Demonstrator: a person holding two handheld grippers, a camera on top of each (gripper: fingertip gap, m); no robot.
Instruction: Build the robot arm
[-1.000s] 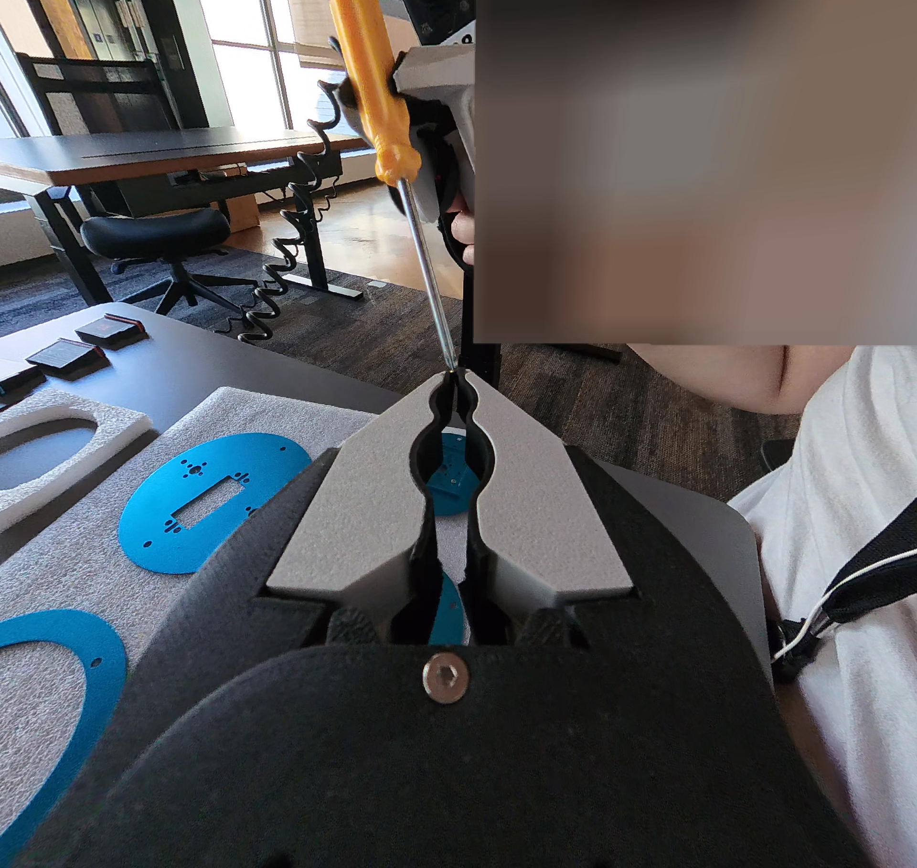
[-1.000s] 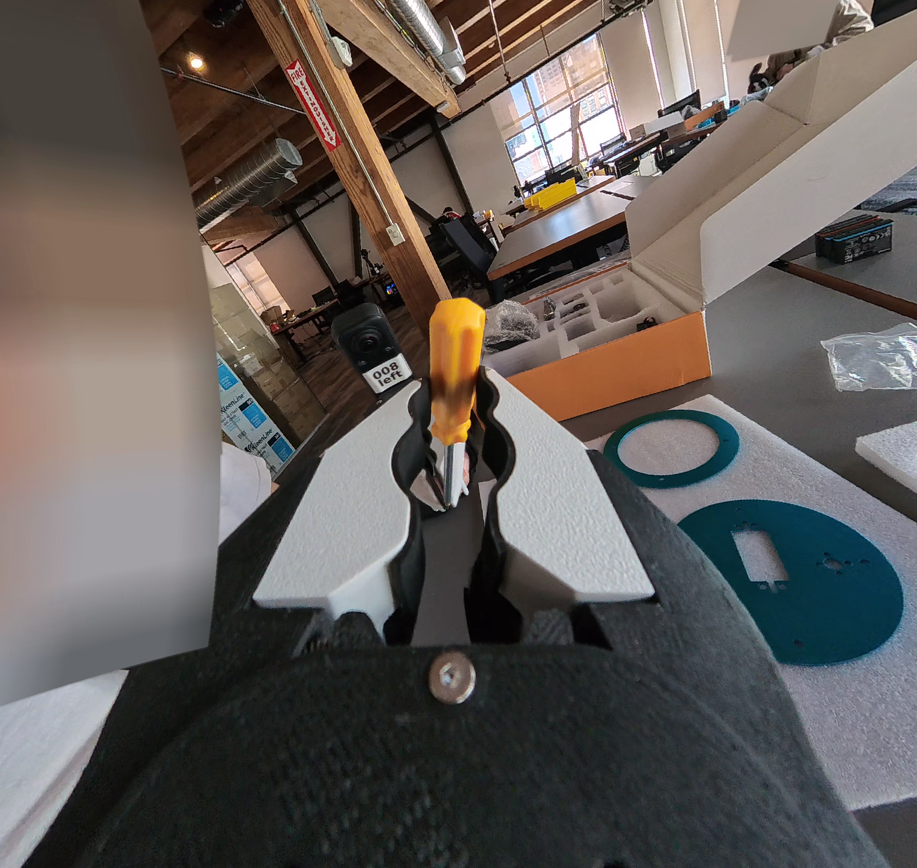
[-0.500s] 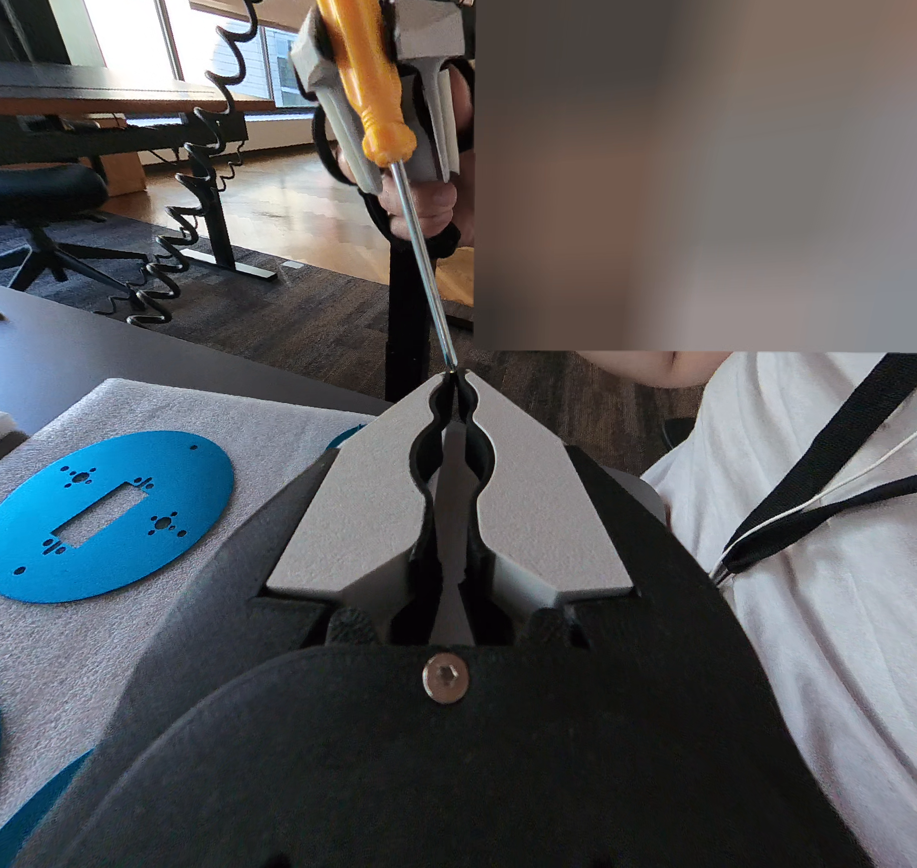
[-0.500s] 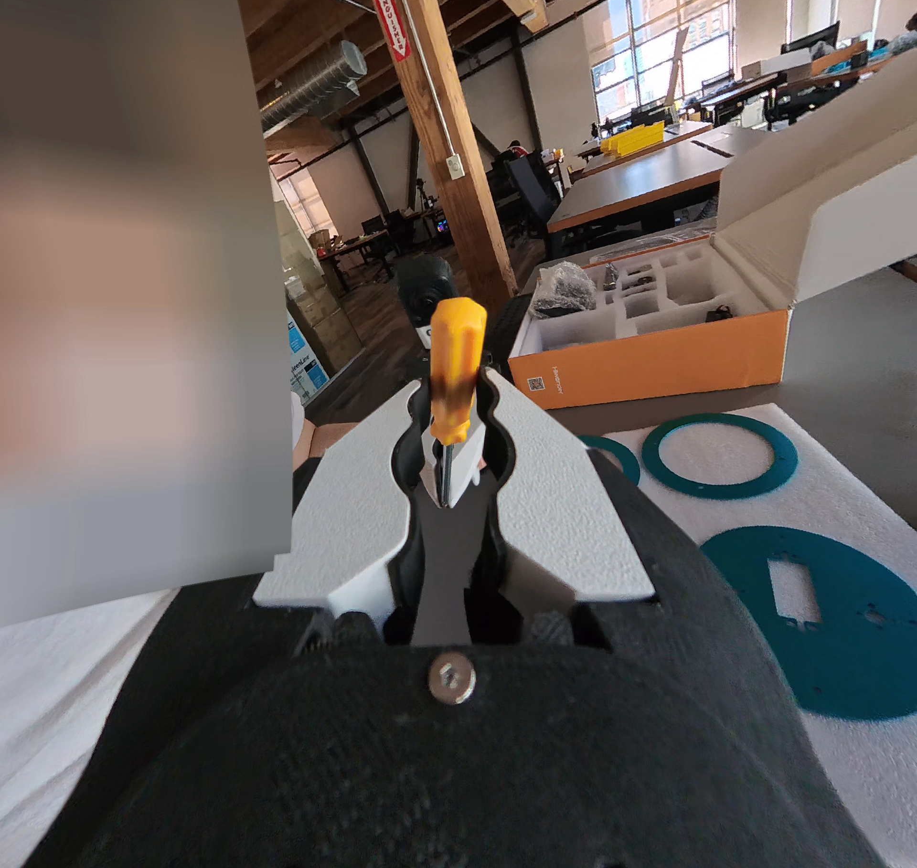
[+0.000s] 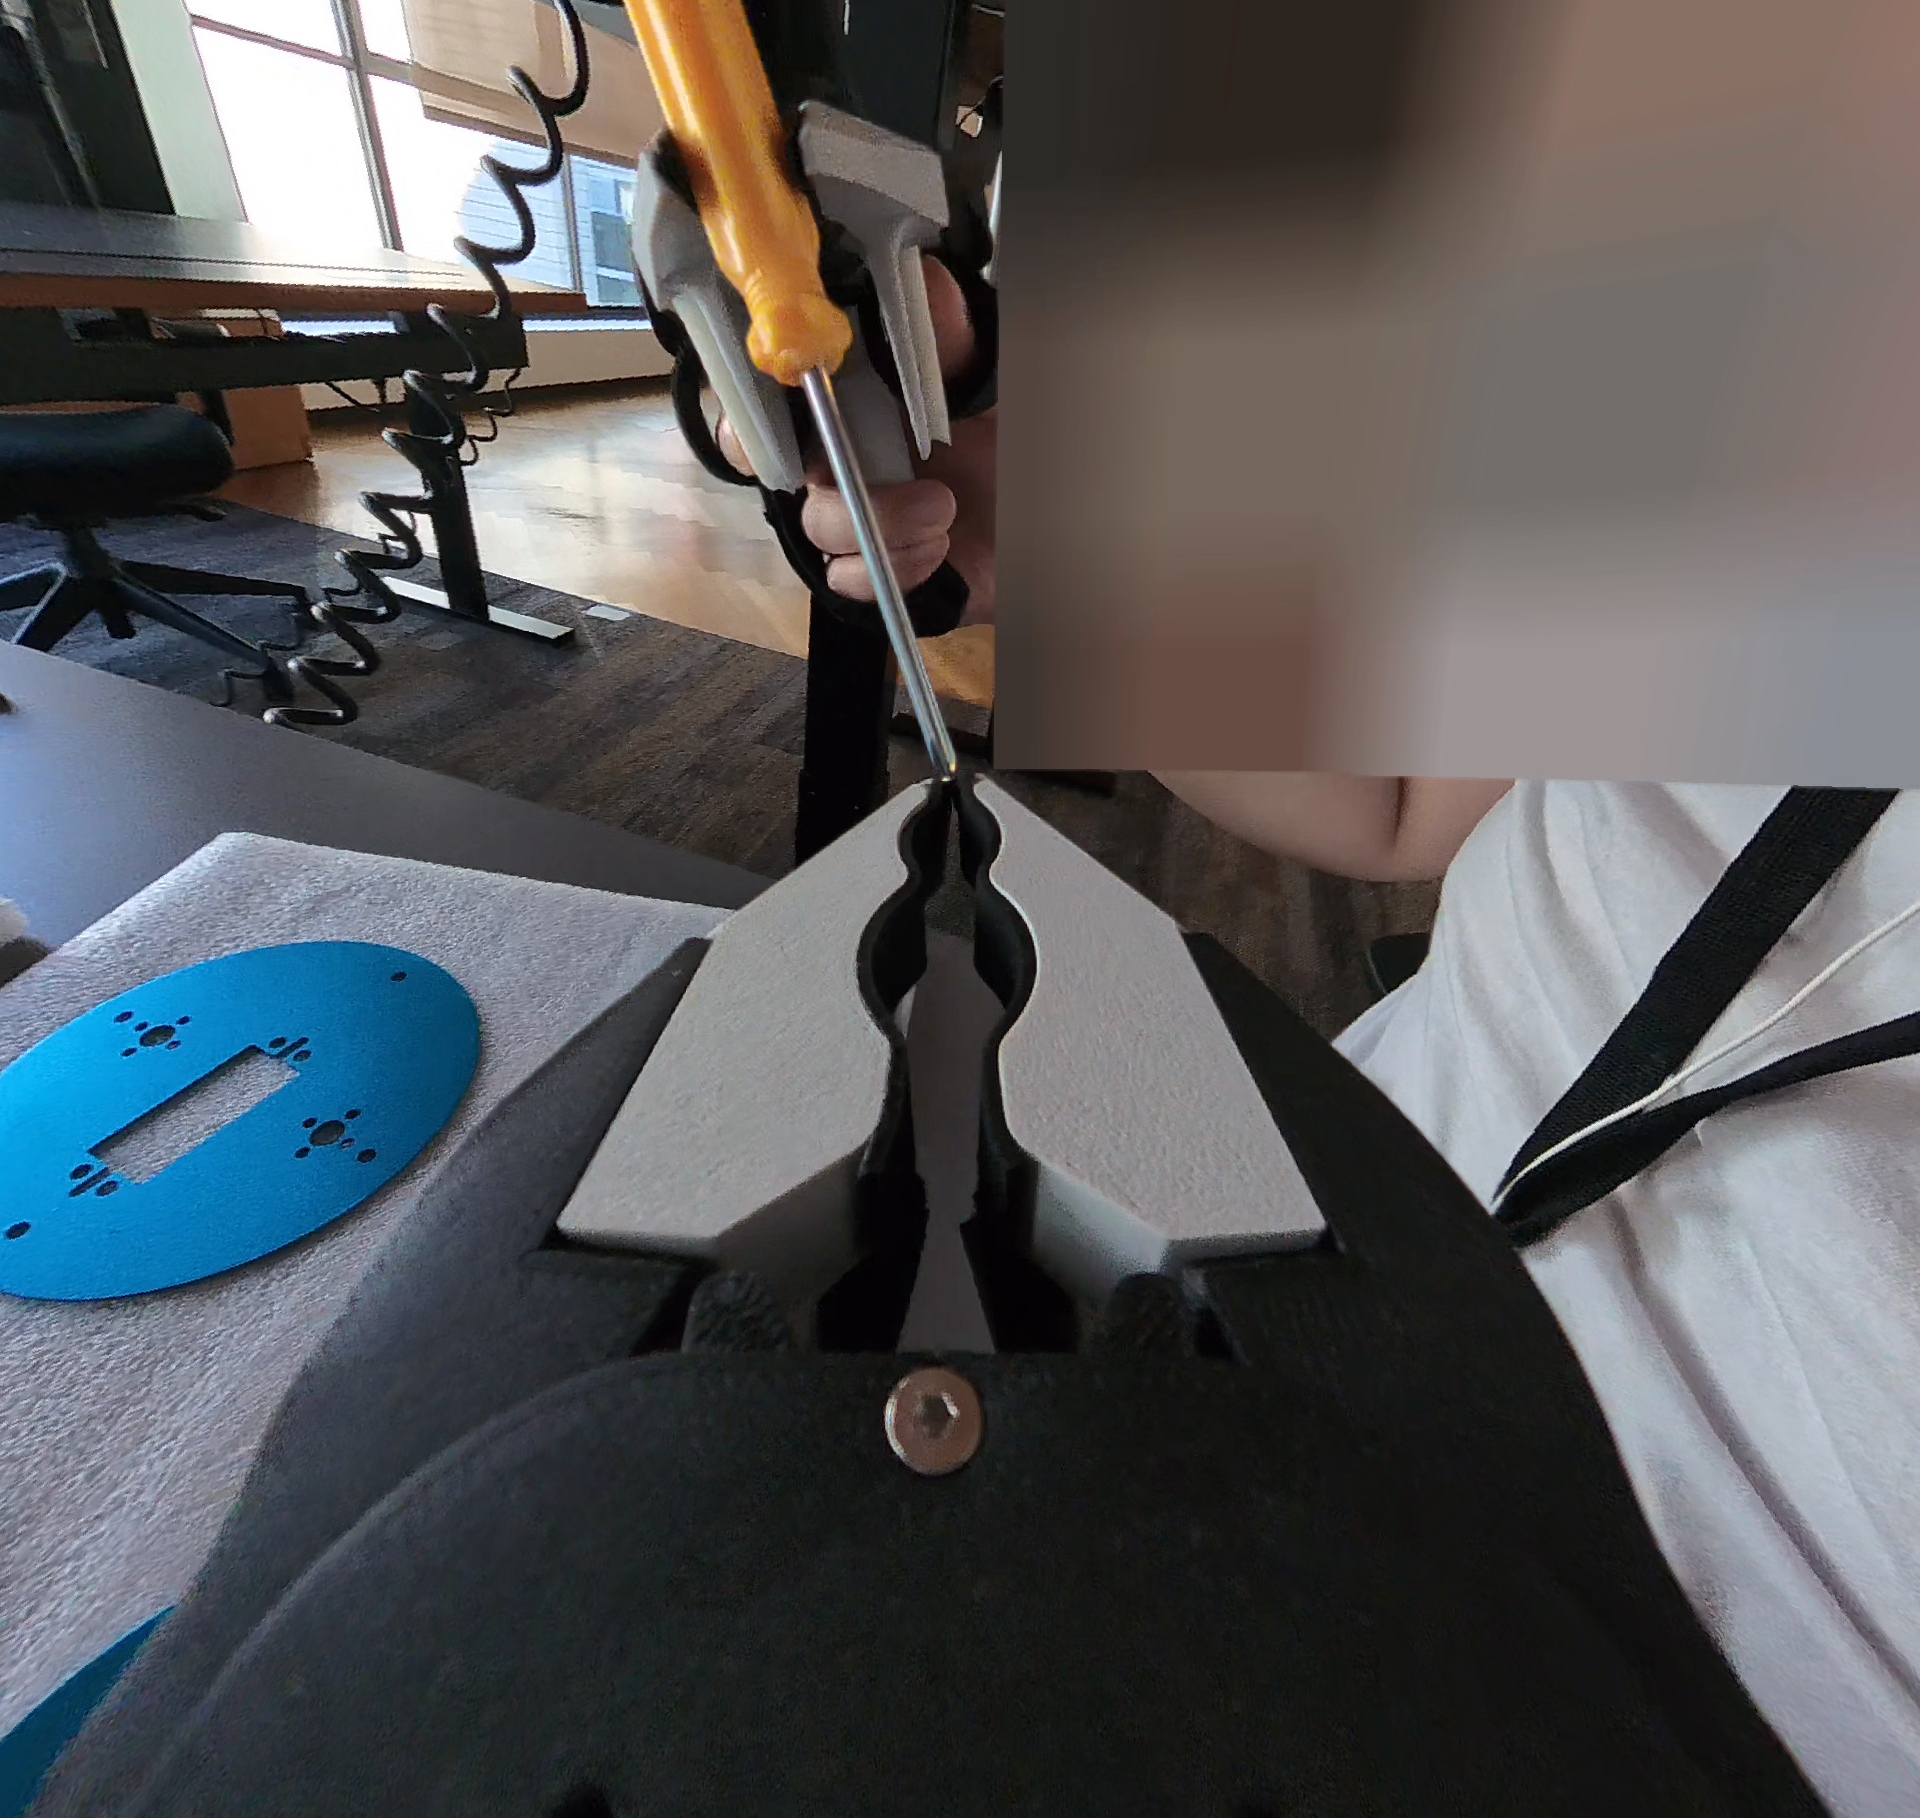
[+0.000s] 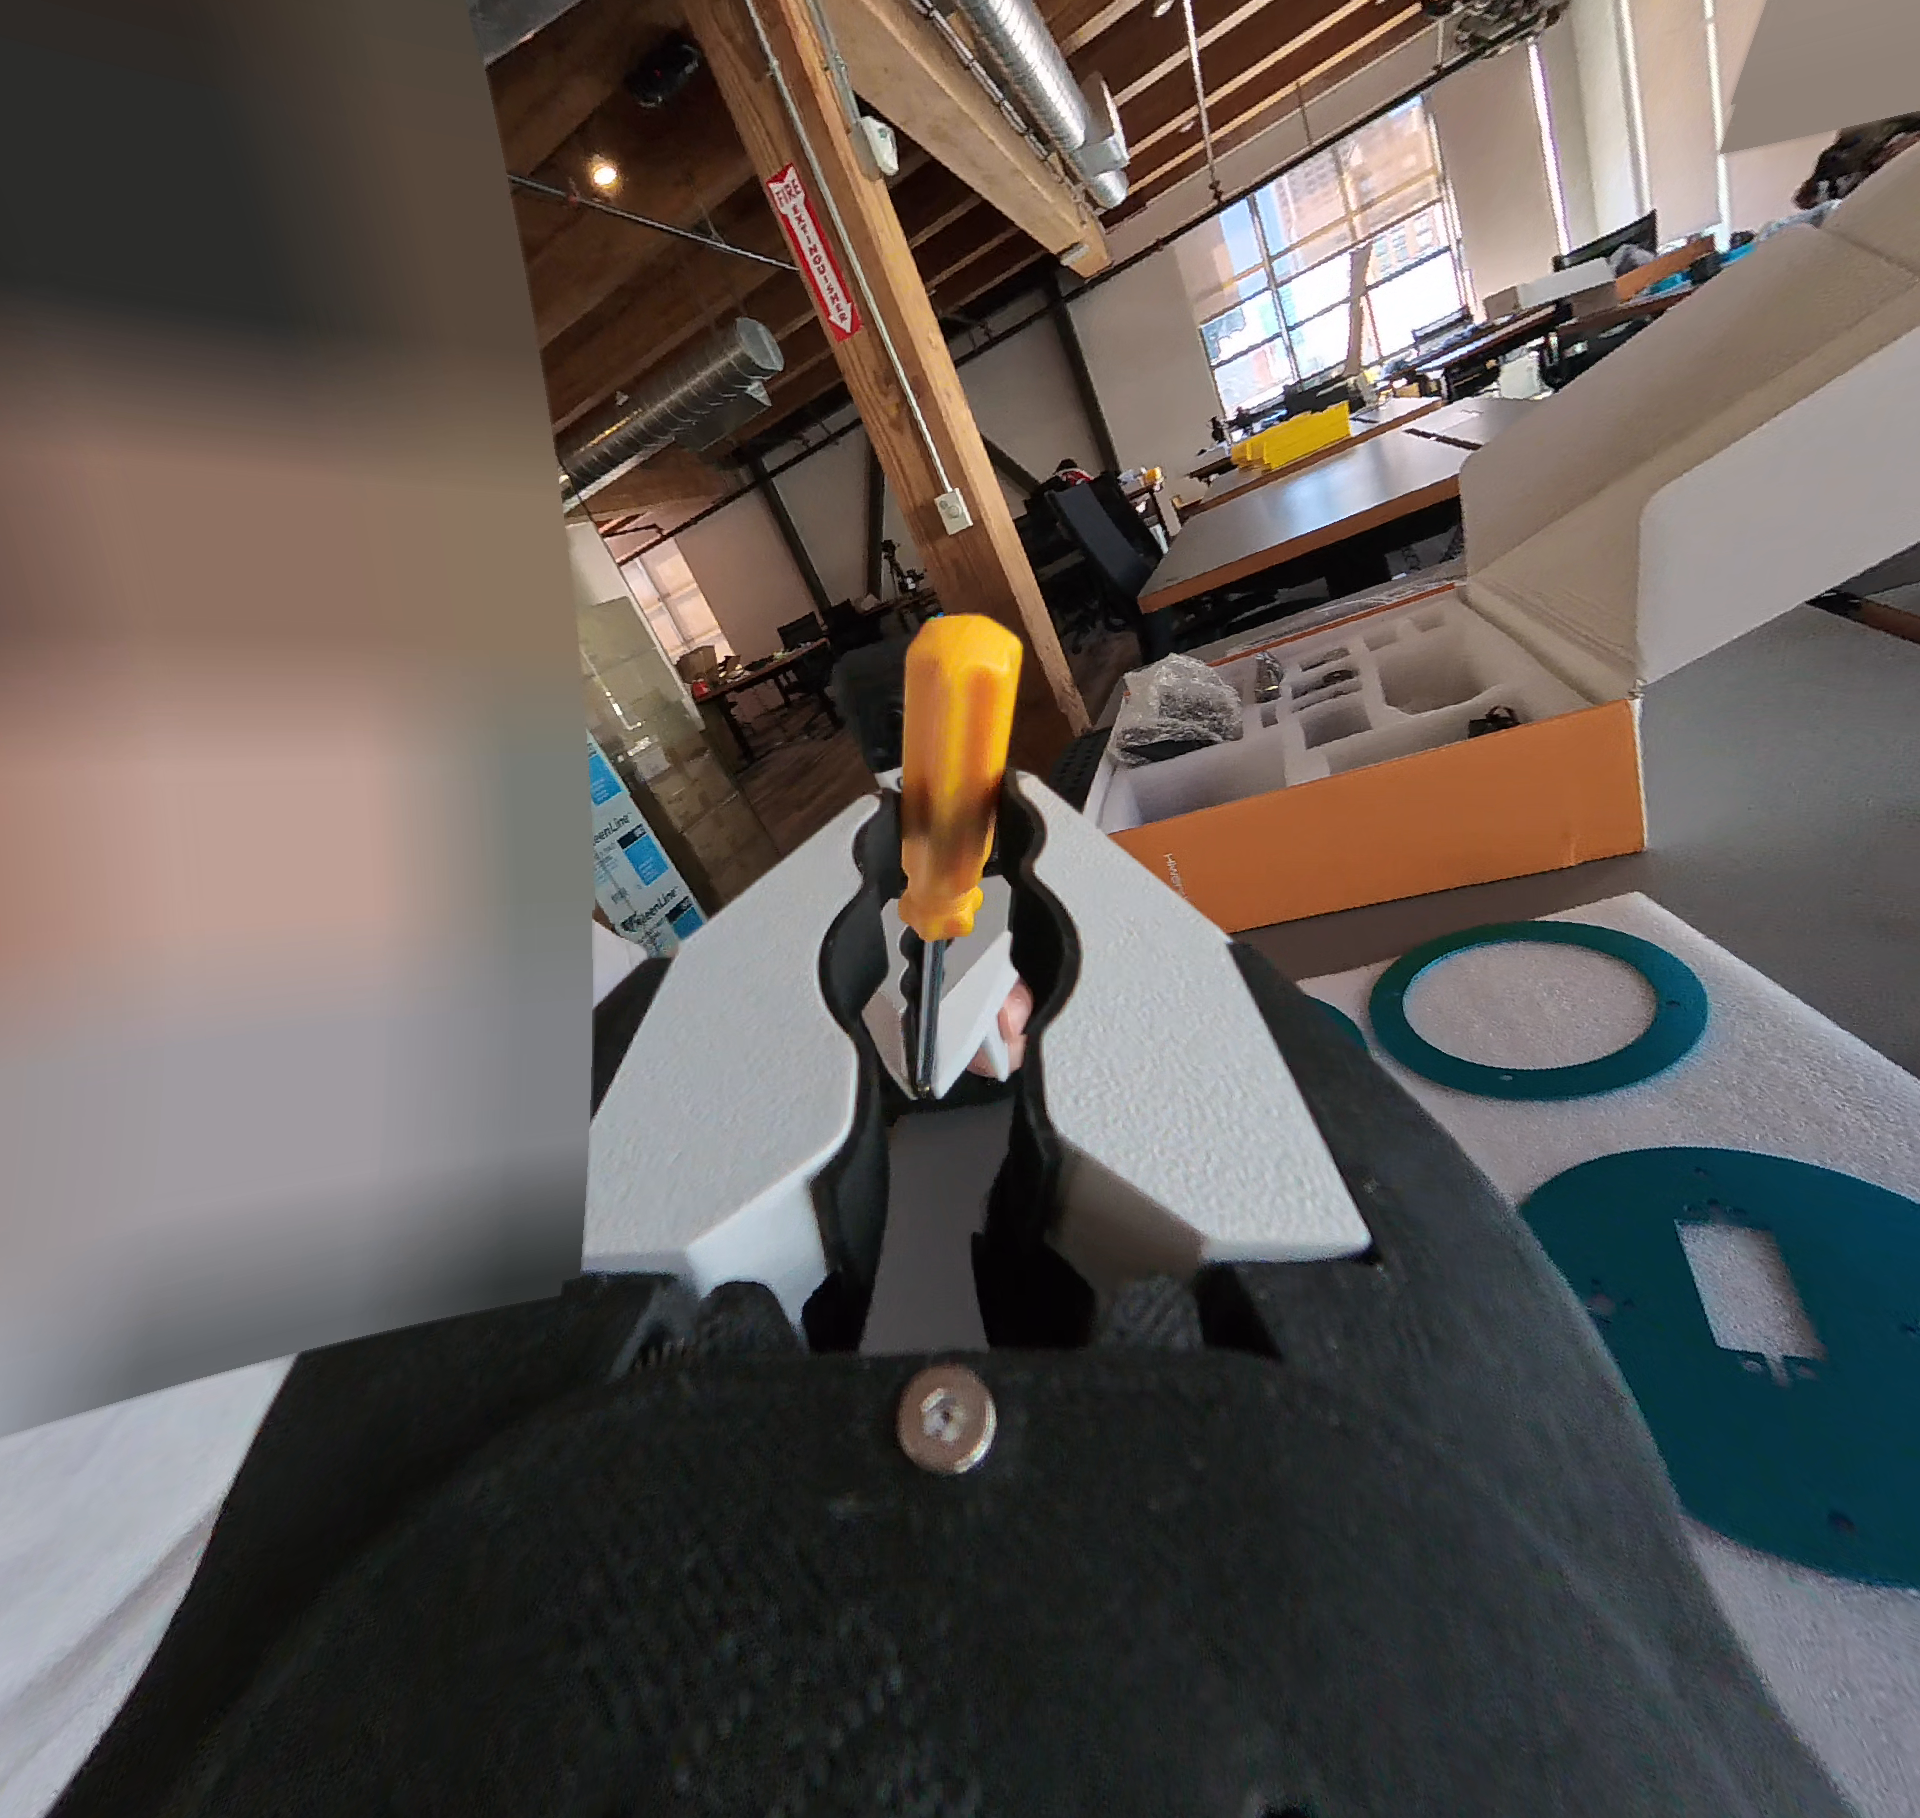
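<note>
Left gripper (image 5: pixel 951 800): fingers drawn together, tips pinched on the metal tip of the screwdriver (image 5: pixel 748 199); held up above the near table edge, beside the person's white shirt (image 5: pixel 1714 1353).
Right gripper (image 6: pixel 951 812): fingers closed around the orange handle of the screwdriver (image 6: pixel 951 781), shaft pointing down toward the left gripper; in the left wrist view the right gripper (image 5: pixel 800 241) shows farther off, handle slanting up and left out of it, a hand (image 5: pixel 899 521) behind.
Foam sheet (image 6: pixel 1558 999): white, lying on the grey table (image 6: pixel 1766 729), to the right of the grippers.
Blue plate (image 6: pixel 1766 1353): round, with a rectangular cut-out and small holes, flat on the foam, near.
Blue ring (image 6: pixel 1538 1005): flat on the foam, beyond the plate.
Orange box (image 6: pixel 1403 812): open, white foam compartments inside, lid raised, farther back on the table.
</note>
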